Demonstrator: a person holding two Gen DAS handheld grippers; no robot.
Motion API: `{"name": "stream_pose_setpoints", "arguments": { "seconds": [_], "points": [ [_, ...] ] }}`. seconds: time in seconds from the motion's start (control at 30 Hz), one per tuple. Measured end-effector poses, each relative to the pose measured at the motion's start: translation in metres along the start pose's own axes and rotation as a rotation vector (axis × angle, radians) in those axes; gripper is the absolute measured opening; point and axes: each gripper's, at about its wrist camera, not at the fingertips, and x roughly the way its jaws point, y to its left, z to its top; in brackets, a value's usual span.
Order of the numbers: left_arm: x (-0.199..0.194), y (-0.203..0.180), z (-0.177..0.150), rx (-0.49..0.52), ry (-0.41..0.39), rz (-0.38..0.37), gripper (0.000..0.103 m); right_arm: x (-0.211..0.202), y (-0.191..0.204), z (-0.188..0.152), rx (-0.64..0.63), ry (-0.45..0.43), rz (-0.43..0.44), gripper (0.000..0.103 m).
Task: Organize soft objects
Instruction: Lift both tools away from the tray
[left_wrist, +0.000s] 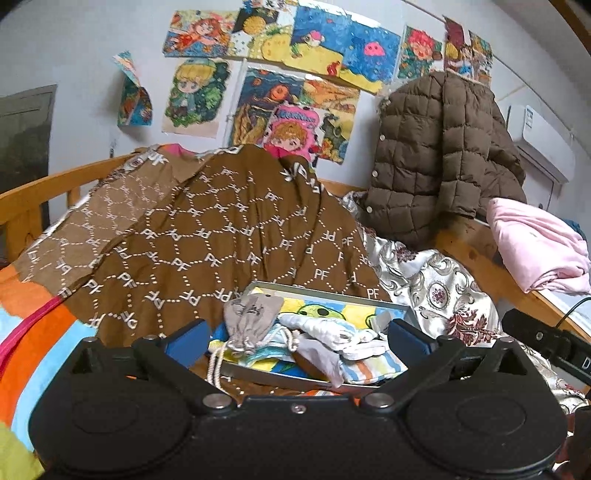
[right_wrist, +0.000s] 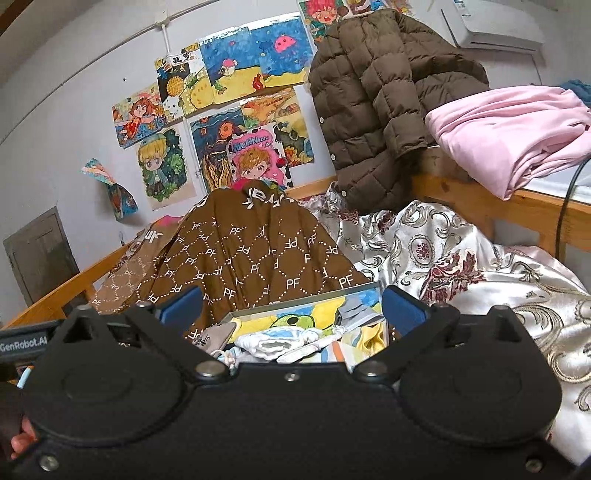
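A shallow metal tray (left_wrist: 334, 294) with a cartoon picture inside lies on the bed just ahead of both grippers; it also shows in the right wrist view (right_wrist: 295, 303). In it lie a grey drawstring pouch (left_wrist: 251, 317), white gloves (left_wrist: 332, 332), a striped cloth (left_wrist: 373, 363) and a light blue mask. My left gripper (left_wrist: 297, 338) is open and empty, its blue fingers either side of the tray's near edge. My right gripper (right_wrist: 293, 308) is open and empty over the same tray, above the white gloves (right_wrist: 280, 343).
A brown patterned cloth (left_wrist: 221, 236) is heaped behind the tray. A silver floral quilt (right_wrist: 461, 258) lies to the right. A brown puffer jacket (left_wrist: 443, 147) and a folded pink garment (right_wrist: 513, 133) rest on the wooden bed frame (right_wrist: 532, 206). Drawings cover the wall.
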Motion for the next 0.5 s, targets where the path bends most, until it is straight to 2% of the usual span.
{"name": "stream_pose_setpoints", "arguments": {
  "seconds": [0.33,0.5],
  "points": [
    [-0.037,0.026,-0.026,0.032,-0.073,0.022,0.102,-0.042,0.004,-0.037,-0.024,-0.017,-0.019,0.102],
    [-0.054,0.032,-0.036,0.057,-0.141,0.058,0.102,-0.062,0.013,-0.055,-0.064,-0.038,-0.055,0.103]
  ]
}}
